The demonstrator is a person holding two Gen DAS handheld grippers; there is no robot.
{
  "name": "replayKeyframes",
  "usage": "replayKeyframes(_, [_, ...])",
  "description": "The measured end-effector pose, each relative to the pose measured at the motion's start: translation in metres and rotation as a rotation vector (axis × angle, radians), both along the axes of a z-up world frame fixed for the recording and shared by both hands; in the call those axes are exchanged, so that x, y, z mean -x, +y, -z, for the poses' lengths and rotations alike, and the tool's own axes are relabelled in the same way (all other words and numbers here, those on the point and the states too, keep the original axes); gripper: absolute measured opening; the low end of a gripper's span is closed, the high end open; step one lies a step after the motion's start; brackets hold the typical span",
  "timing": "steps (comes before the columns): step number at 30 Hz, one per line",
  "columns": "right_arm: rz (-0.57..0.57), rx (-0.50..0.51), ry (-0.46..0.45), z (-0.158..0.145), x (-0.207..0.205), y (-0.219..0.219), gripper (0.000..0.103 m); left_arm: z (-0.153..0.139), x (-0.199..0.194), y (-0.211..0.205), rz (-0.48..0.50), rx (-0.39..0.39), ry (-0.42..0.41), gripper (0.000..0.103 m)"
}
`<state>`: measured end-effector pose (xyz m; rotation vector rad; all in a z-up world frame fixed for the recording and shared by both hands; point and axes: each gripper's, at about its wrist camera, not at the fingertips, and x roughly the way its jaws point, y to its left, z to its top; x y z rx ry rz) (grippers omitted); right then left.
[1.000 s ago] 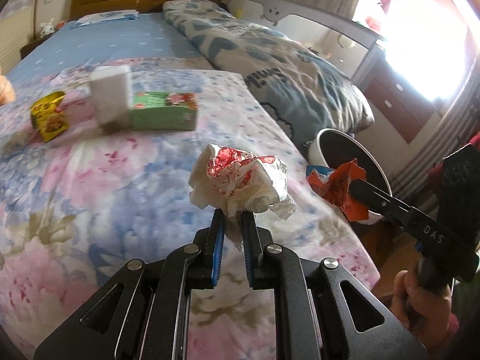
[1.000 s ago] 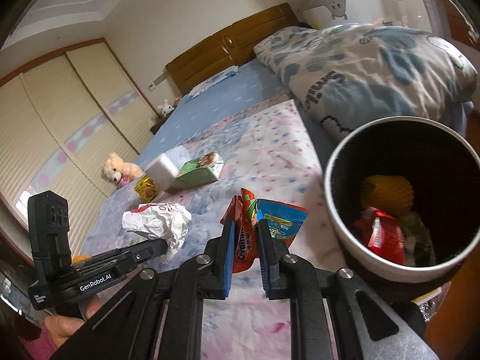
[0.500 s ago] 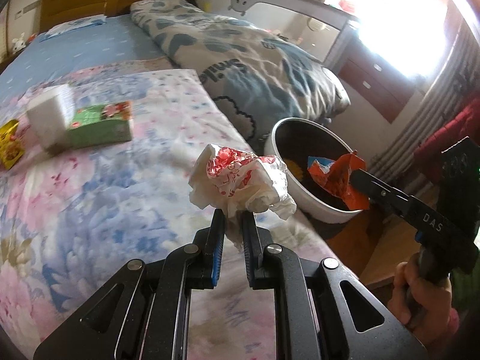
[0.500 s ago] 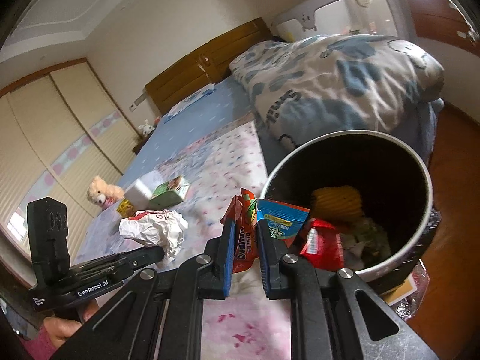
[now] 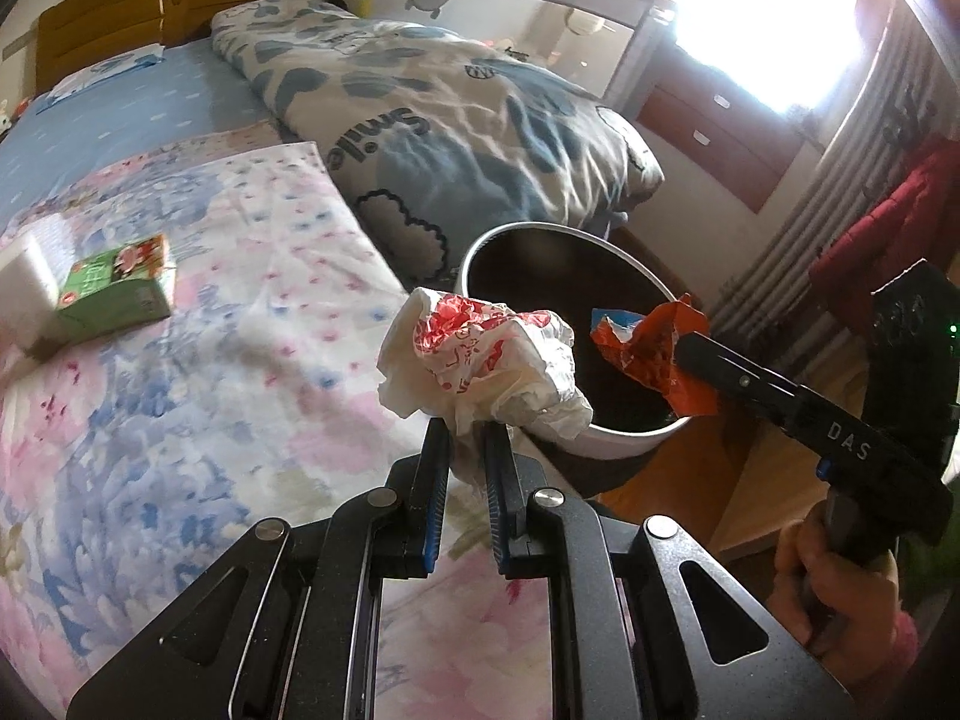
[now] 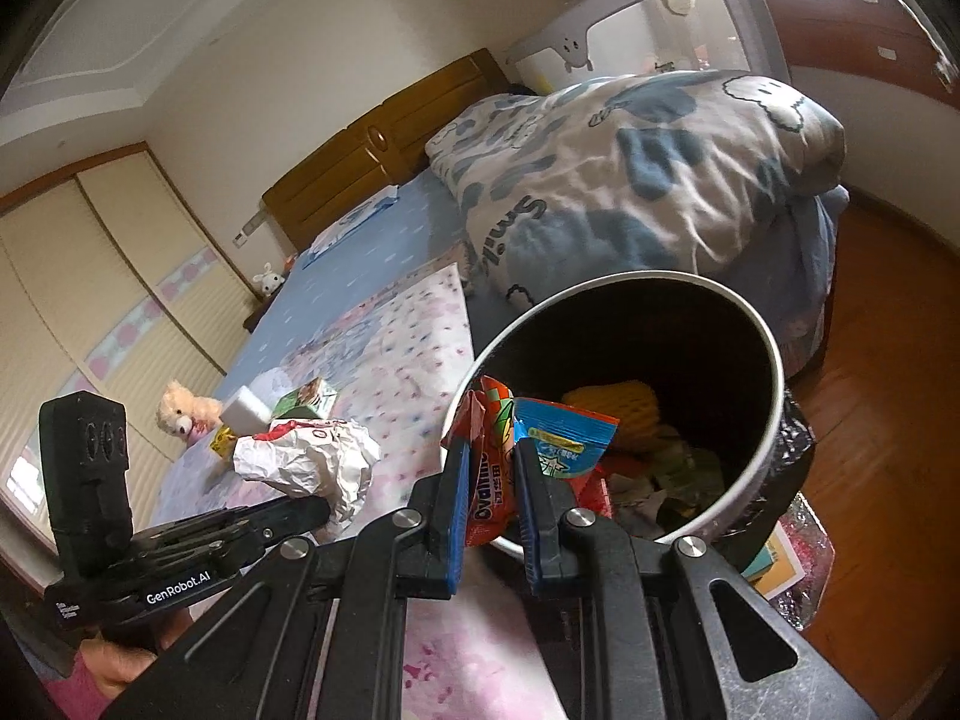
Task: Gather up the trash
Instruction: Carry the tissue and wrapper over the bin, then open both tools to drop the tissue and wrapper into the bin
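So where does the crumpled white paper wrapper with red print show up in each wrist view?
Left wrist: crumpled white paper wrapper with red print at centre, clamped above the left tool.
Right wrist: lower left, over the floral bedspread.
Shared landmark: the round white bin with a black inside.

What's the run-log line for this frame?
left gripper: shut on crumpled paper wrapper | right gripper: shut on orange snack wrapper | trash bin: below wrappers, part-filled
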<state>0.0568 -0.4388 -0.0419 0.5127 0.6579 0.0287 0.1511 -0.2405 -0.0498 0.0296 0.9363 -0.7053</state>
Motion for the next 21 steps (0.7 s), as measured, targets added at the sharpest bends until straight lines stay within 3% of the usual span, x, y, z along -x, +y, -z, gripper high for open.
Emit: replayKeyframes(21, [0.049,-0.032,0.006,0.004,-0.011,-0.035,0.015,-0.003,-0.014,-0.064,0.094,-0.043,-0.005,0.011])
